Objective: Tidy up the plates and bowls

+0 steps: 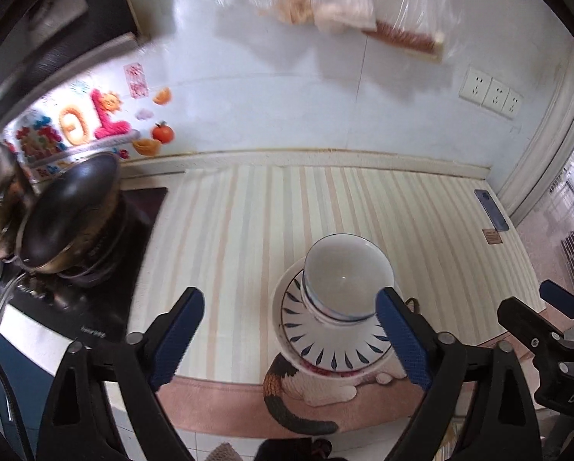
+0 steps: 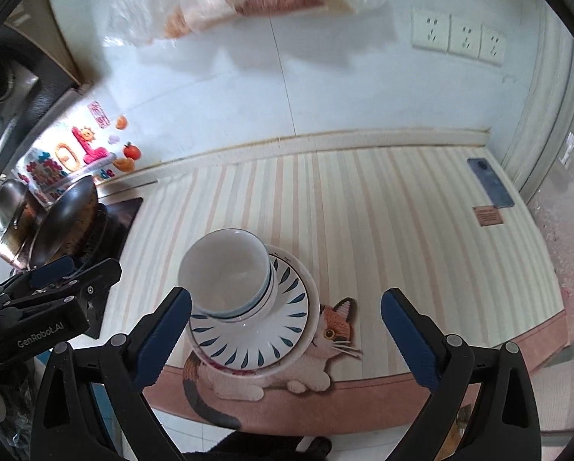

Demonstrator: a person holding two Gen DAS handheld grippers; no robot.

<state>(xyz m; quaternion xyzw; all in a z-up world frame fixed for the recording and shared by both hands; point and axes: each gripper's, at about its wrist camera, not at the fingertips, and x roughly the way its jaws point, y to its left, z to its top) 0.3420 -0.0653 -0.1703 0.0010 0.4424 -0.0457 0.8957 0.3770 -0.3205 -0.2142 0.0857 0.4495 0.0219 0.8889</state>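
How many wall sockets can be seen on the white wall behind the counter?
3. They sit side by side in one row on the wall's right part: the left socket, the middle socket, the right socket. Others may lie outside the view.

We saw the bowls [image 2: 225,269] stacked on plates [image 2: 248,342] on the mat [image 2: 402,230], with the wok [image 1: 68,211] to their left.

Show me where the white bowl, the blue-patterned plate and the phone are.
white bowl [image 2: 225,269], right wrist view, inner wall.
blue-patterned plate [image 2: 279,330], right wrist view, patterned rim.
phone [image 2: 490,182], right wrist view, its back, lying flat.
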